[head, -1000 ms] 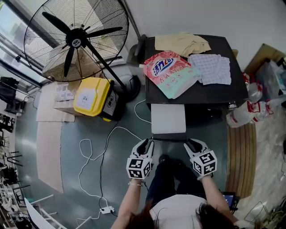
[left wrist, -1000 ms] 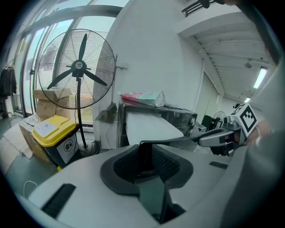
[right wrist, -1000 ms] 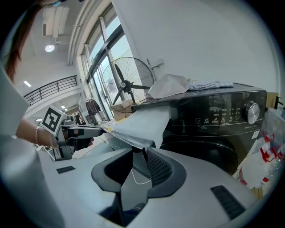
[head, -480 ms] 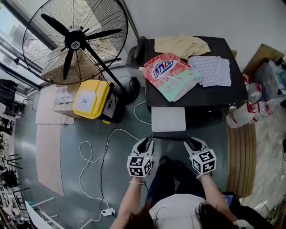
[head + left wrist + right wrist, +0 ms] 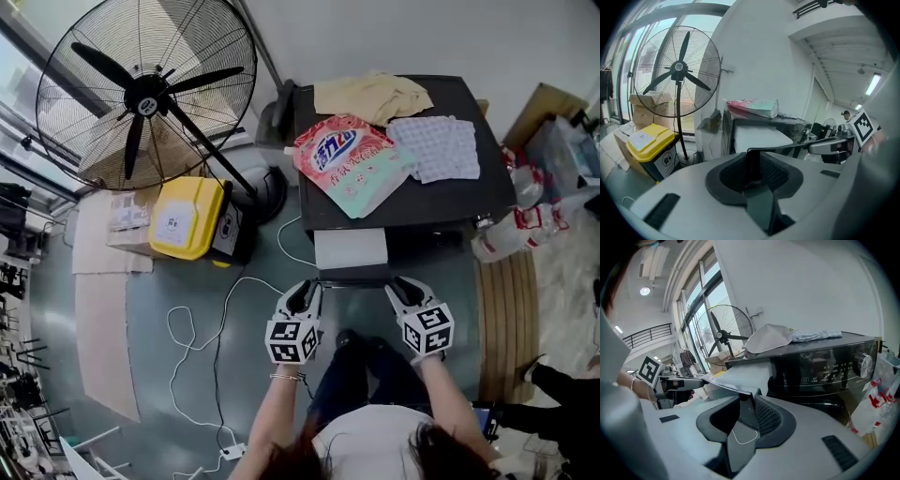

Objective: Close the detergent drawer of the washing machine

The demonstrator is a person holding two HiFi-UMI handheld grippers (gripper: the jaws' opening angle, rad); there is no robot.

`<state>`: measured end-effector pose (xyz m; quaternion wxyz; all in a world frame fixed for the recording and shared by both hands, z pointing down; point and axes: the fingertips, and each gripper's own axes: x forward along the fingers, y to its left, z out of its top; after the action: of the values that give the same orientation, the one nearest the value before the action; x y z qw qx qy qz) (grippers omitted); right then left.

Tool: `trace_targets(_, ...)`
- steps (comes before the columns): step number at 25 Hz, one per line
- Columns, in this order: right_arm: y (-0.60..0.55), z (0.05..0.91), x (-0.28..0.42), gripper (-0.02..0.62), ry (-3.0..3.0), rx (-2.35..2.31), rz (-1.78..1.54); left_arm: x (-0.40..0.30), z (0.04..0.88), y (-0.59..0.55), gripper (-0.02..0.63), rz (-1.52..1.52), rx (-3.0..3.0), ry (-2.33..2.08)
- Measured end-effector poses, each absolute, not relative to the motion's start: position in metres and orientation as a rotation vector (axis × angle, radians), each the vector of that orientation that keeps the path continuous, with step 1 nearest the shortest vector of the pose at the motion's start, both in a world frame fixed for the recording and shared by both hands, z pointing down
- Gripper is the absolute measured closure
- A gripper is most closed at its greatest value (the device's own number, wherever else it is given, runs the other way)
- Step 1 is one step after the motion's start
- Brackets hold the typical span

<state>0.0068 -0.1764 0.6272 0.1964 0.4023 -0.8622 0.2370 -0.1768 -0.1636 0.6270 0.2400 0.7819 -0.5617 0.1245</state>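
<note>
The black washing machine [image 5: 469, 202] stands ahead of me, with its white detergent drawer [image 5: 352, 248] sticking out toward me. The drawer's dark front panel [image 5: 354, 275] runs between my two grippers. My left gripper [image 5: 307, 291] is shut on the panel's left end and my right gripper [image 5: 401, 286] on its right end. In the left gripper view the panel's edge [image 5: 787, 149] lies in my left gripper [image 5: 754, 164]. In the right gripper view the drawer [image 5: 740, 376] slopes into my right gripper [image 5: 747, 411], beside the machine's control panel [image 5: 820, 366].
A pink detergent bag [image 5: 349, 155] and two cloths [image 5: 370, 94] lie on the machine's top. A big floor fan [image 5: 141, 94] and a yellow box [image 5: 183, 217] stand to the left. A white cable [image 5: 202, 328] loops on the floor. Plastic bags [image 5: 511, 234] sit at the right.
The drawer has slid partway into the machine, so less of its white top shows. Both grippers have moved forward with the front panel, still holding its ends.
</note>
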Motion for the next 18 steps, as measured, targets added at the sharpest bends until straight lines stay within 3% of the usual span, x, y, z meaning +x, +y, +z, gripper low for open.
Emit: trace_targets(18,-0.214,0.618,0.005,0.476,-2.394,1.255,0.670,-0.180,0.620,-0.199,0.503,0.330,2.184,-1.497)
